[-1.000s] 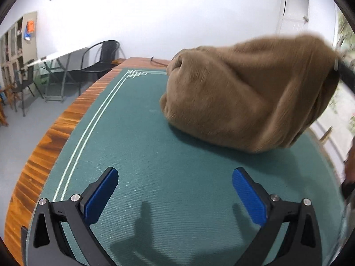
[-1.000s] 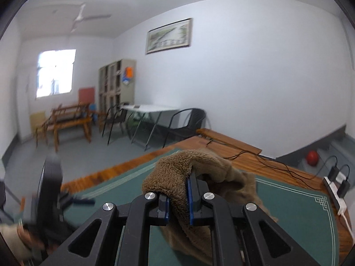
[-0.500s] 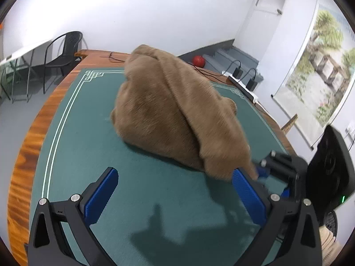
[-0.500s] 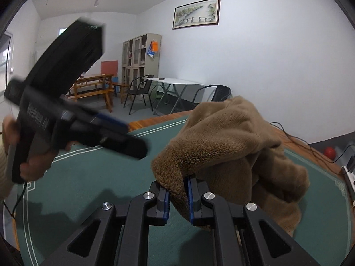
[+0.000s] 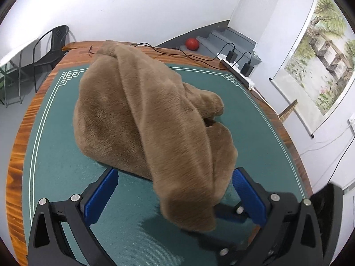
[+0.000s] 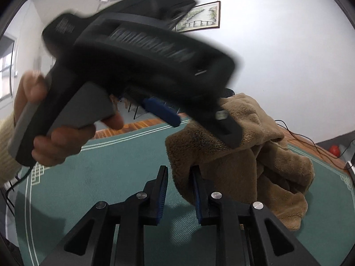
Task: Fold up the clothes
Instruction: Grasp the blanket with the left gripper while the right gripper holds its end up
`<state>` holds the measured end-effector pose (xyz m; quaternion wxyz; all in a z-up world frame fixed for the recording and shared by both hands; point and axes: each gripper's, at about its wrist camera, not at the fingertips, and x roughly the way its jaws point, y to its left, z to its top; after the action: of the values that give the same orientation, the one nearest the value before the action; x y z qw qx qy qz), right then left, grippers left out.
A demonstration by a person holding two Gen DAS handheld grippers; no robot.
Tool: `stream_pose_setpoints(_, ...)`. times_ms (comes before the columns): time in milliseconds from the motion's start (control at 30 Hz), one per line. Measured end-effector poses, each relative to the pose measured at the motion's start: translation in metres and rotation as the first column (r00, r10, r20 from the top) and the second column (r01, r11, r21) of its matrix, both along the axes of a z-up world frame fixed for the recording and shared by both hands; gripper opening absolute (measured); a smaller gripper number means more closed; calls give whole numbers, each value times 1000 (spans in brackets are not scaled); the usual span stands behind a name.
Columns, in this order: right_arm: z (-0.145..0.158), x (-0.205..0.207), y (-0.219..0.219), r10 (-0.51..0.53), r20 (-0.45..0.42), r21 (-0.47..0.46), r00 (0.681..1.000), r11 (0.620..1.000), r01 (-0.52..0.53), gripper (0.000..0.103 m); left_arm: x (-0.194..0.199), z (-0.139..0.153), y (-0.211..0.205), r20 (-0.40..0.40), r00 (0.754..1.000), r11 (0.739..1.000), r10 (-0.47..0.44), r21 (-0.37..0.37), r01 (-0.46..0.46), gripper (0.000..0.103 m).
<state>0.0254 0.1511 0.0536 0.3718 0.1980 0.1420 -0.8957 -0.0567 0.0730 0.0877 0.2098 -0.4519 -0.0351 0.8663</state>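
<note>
A brown fleece garment (image 5: 144,115) lies heaped on the green table mat (image 5: 55,155). A fold of it hangs down between my left gripper's open blue pads (image 5: 99,195); my left gripper (image 5: 175,190) is wide open around that fold. In the right wrist view the garment (image 6: 266,155) sits right of centre, and its edge hangs in the gap of my right gripper (image 6: 179,190), whose jaws stand partly open. The left gripper's black body (image 6: 133,51) crosses that view, blurred, held by a hand (image 6: 55,146).
The mat lies on a wooden table (image 5: 20,133). Black cables and a power strip (image 5: 239,73) run along the far right edge. A black chair (image 5: 53,44) and a red ball (image 5: 192,44) are beyond the table.
My right gripper has opened from shut on the garment's edge. My left gripper has moved in close, so the hanging fold now sits between its pads.
</note>
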Motion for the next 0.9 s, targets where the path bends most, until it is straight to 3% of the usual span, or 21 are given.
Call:
stream_pose_setpoints(167,-7,2,-13,9,-23,37,1000,999,-8,23,-14,-8,13,24,998,991,52,-121,-49,103)
stream_pose_setpoints(233,-8,2,-16,8,-24,38,1000,999,-7,26,-20,-14,13,49,996,991,67,-119,-61,101)
stream_pose_setpoints(267,-9,2,-16,10,-19,34,1000,999,-9,35,-24,-18,12,64,995,991,74,-112,-67,91)
stream_pose_setpoints(300,-9,1,-17,15,-14,31,1000,999,-14,55,-27,-22,11,86,993,991,85,-112,-75,73)
stream_pose_setpoints(333,-9,2,-18,25,-11,29,1000,999,-25,64,-31,-27,9,110,989,990,97,-116,-84,45)
stream_pose_setpoints(367,-9,3,-20,36,-17,30,999,999,-36,73,-34,-31,8,130,986,989,105,-114,-90,30)
stream_pose_setpoints(400,-9,5,-22,46,-24,33,999,998,-45,73,-37,-35,7,137,984,989,115,-109,-101,22)
stream_pose_setpoints(500,-5,6,-26,61,-48,49,997,997,-59,74,-39,-37,0,121,983,988,140,-82,-130,20)
stream_pose_setpoints(633,1,-1,-20,32,-69,48,997,998,-29,77,-30,-14,-18,37,985,986,168,6,-168,18)
stream_pose_setpoints(767,16,-20,5,-82,-72,-11,994,997,82,77,-22,19,-43,-69,973,974,219,76,-214,18)
stream_pose_setpoints(900,23,-34,51,-237,-64,-10,970,972,236,82,-24,31,-63,-88,966,965,245,122,-233,18)
